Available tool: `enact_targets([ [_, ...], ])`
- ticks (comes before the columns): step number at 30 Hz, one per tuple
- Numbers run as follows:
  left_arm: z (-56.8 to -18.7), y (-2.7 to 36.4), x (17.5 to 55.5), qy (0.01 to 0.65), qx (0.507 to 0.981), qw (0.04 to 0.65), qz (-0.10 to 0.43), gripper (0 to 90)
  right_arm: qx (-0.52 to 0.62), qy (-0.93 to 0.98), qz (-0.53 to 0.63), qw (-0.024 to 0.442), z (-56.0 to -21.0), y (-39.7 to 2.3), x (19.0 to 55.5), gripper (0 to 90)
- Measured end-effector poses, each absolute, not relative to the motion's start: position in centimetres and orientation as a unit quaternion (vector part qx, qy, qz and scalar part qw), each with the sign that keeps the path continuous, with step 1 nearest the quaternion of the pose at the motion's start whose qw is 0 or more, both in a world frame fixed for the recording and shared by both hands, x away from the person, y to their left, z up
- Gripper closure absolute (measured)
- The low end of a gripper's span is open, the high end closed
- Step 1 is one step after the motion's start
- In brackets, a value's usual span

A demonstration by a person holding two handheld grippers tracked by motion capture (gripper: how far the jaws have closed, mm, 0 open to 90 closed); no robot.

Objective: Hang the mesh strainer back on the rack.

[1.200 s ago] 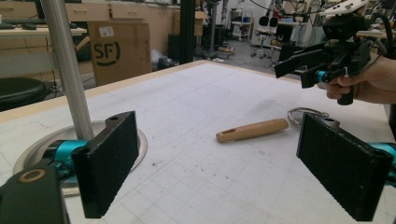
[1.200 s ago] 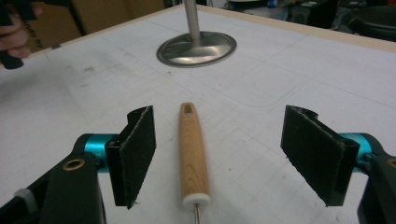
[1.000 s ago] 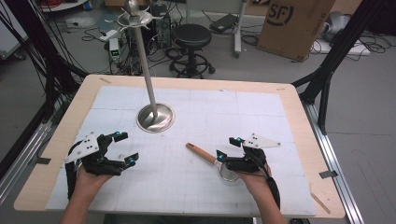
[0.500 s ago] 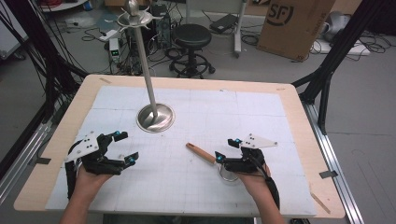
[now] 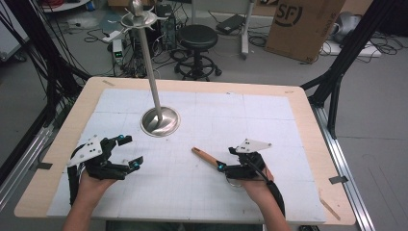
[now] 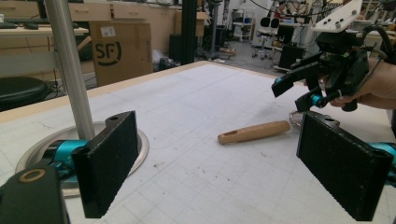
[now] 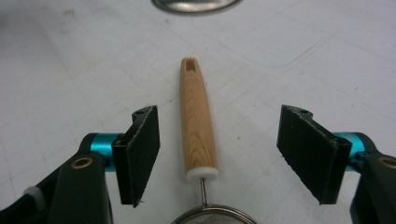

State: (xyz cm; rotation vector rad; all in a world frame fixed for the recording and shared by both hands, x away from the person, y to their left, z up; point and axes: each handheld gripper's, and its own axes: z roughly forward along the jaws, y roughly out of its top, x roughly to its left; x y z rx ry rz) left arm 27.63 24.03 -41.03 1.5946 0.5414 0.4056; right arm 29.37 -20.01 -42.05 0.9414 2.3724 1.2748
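The right gripper (image 7: 217, 154) had open jaws, just closing a little, around the strainer (image 7: 198, 123) handle on the table (image 5: 288, 125). The left gripper (image 5: 126, 150) was open too.

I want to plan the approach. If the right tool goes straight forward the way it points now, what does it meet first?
Probably the wooden handle of the small strainer: it lies along the line between the open jaws of the right tool, untouched. Beyond it stands the round metal base.

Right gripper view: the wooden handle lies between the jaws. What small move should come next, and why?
Probably close the right gripper on the strainer's wooden handle. Its jaws have just been closing a little but are not touching the wood, with a gap on each side. The handle lies flat on the table, centred between the pads, so a squeeze should catch it. The left gripper waits open, apart.
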Motion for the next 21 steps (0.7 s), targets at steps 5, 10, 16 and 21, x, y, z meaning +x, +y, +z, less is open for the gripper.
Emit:
enact_targets([
  [5, -40.9, 24.0, 27.5, 0.237, 0.699, 0.65, 0.18, 13.5, 0.319, 0.846, 0.405, 0.136, -42.3, -19.1, 29.7, 31.5],
  [10, -40.8, 24.0, 27.4, 0.236, 0.699, 0.65, 0.181, 13.5, 0.308, 0.861, 0.382, 0.132, -42.1, -18.6, 30.1, 33.2],
  [16, -40.6, 23.8, 27.2, 0.234, 0.699, 0.651, 0.181, 13.5, 0.298, 0.885, 0.337, 0.123, -41.7, -17.8, 30.7, 35.9],
  [21, -40.5, 23.8, 27.2, 0.232, 0.7, 0.651, 0.181, 13.5, 0.294, 0.897, 0.309, 0.116, -41.7, -17.3, 31.2, 37.7],
])
